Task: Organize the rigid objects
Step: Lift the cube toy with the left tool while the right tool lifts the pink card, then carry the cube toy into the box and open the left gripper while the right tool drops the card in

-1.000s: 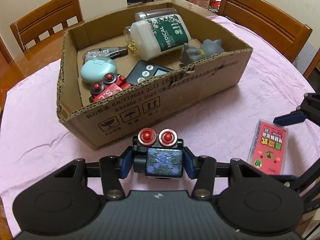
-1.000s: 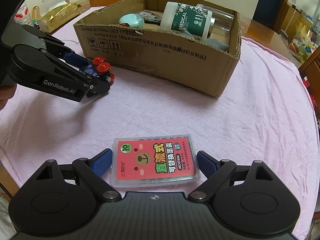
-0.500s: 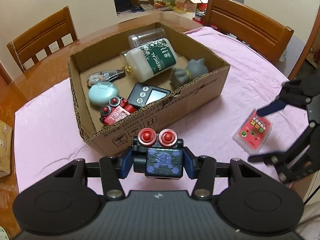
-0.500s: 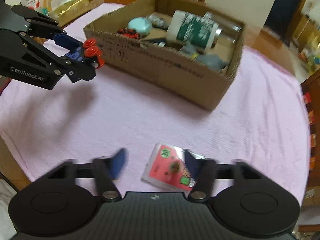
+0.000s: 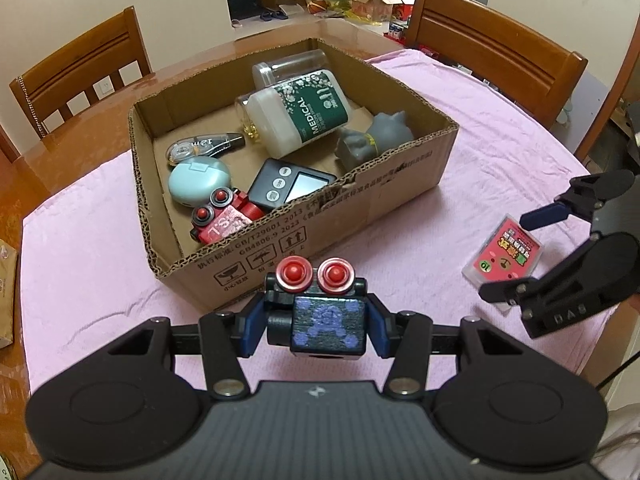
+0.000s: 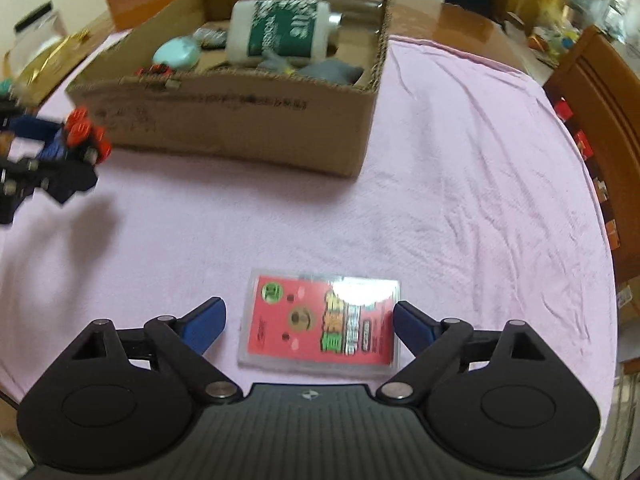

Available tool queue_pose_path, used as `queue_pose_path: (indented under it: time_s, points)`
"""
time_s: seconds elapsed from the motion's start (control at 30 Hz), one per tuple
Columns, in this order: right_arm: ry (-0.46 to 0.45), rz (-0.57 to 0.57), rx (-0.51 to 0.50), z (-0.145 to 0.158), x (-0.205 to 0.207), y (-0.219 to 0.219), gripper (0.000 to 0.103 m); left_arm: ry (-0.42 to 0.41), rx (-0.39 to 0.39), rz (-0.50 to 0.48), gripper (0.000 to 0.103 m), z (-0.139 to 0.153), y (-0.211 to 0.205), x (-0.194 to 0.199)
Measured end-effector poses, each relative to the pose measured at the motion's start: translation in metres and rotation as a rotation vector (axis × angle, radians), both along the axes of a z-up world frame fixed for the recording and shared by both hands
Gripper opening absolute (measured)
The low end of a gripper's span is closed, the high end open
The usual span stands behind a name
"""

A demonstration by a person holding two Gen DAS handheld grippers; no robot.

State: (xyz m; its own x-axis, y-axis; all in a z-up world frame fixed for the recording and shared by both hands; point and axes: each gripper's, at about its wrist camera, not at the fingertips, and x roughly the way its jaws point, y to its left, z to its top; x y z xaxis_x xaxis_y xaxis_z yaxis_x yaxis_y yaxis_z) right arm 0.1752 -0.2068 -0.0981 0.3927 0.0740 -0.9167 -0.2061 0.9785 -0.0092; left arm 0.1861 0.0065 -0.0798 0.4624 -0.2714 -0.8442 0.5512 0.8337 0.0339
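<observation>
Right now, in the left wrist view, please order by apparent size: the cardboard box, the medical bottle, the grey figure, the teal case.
1. cardboard box, clearly largest.
2. medical bottle.
3 and 4. grey figure and teal case look about alike; I will not rank them, since the box wall hides part of the figure.

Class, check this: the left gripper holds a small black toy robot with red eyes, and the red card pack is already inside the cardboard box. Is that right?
Not quite. The left gripper does hold the toy robot, but the card pack lies on the pink cloth outside the cardboard box, between the right gripper's opening jaws, as the right wrist view shows.
</observation>
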Motion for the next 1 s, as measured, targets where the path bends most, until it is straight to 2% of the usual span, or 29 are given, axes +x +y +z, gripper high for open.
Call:
queue_pose_path:
  time_s: [0.17,0.5,1.0]
  points:
    - [0.000,-0.033,-0.048,-0.006,0.007,0.001,0.093,0.000,-0.001,-0.007,0.050,0.000,0.000,0.001]
    - [0.018,-0.037,-0.029,-0.009,0.002,-0.004,0.092,0.002,0.001,-0.019,0.050,-0.001,-0.001,0.002]
    - [-0.016,0.078,-0.006,0.030,0.003,0.001,0.092,-0.014,-0.008,-0.039,0.050,0.028,0.002,-0.001]
